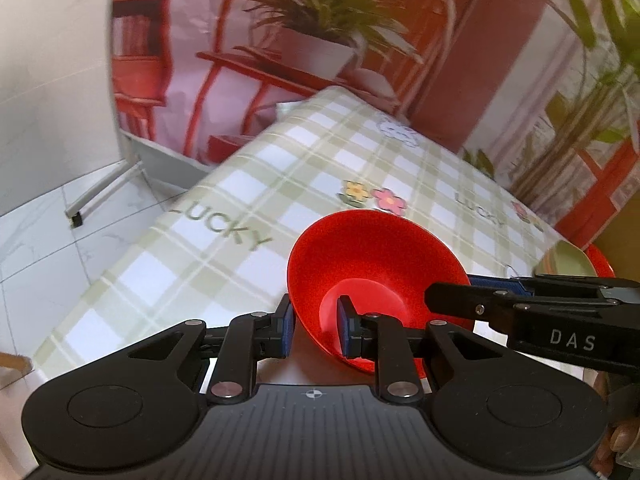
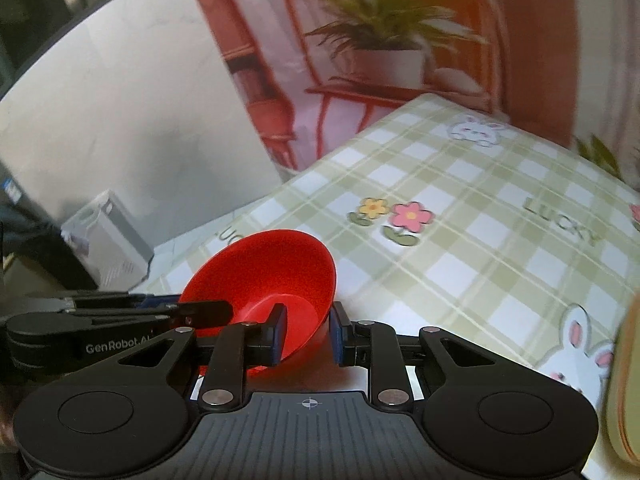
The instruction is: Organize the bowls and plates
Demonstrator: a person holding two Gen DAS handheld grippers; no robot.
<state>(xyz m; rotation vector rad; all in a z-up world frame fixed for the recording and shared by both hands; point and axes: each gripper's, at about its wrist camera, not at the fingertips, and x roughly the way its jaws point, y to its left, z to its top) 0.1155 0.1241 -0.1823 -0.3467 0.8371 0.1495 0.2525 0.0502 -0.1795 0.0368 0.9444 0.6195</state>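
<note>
The left gripper (image 1: 316, 326) is nearly closed, its blue pads pinching the near-left wall of the red bowl (image 1: 376, 256): one pad sits inside, the other outside the rim. The right gripper (image 2: 306, 332) is equally narrow and clamps the opposite side of the same bowl (image 2: 276, 276) the same way, one pad in, one out. So both tools hold one bowl between them, tilted, its mouth facing away over the near edge of the checked tablecloth (image 1: 280, 184). Whether its base touches the cloth cannot be told; it looks lifted.

Further right in the left view, past the right tool's arm, a green dish (image 1: 568, 260) lies on a red one (image 1: 600, 260) at the table's edge, probably the stack. At the right edge of the right view a pale yellowish rim (image 2: 628, 380) shows, too blurred to name.

Beyond the table stands a printed backdrop (image 1: 300, 60) of red shelves and plants.

The step in hand looks like carrying the bowl to its pile. Next, both hands must travel together, keeping their spacing so the rim neither slips nor flexes, then level the bowl over its target before letting go.
</note>
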